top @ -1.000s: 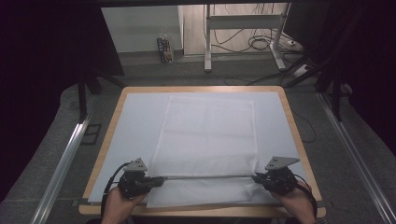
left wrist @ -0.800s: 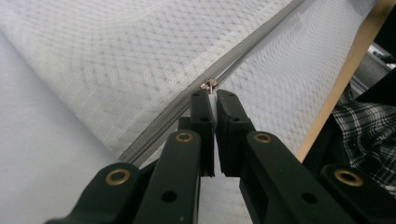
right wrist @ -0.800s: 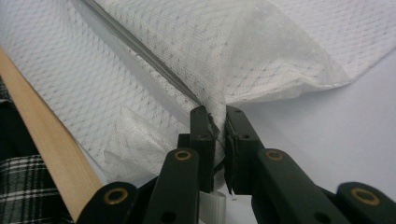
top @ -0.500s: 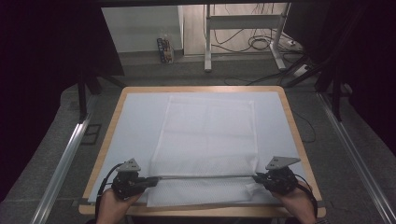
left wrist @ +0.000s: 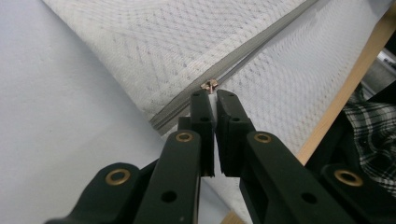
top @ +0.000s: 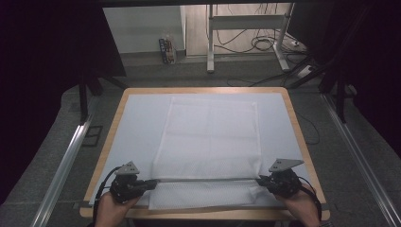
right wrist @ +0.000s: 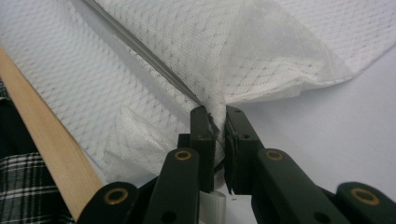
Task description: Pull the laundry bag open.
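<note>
Left gripper (left wrist: 211, 99) pinches the zipper pull (left wrist: 211, 85) at the mesh bag's (top: 210, 137) near-left corner; right gripper (right wrist: 217, 116) clamps the bag's opposite corner. The zipper (top: 203, 179) runs straight between them, along the table's (top: 302, 137) near edge.

You're gripping two black grippers: left gripper (top: 150, 183), right gripper (top: 260, 180). Grey three-cornered plate (top: 128, 168) sitting atop each. Black cable (top: 105, 182) looping off left one. Jaws showing brass-ringed screw holes (left wrist: 184, 136), smaller plain holes below. You're wearing black-and-white plaid garment (right wrist: 21, 186). Hands (top: 112, 211) coming in bare.
</note>
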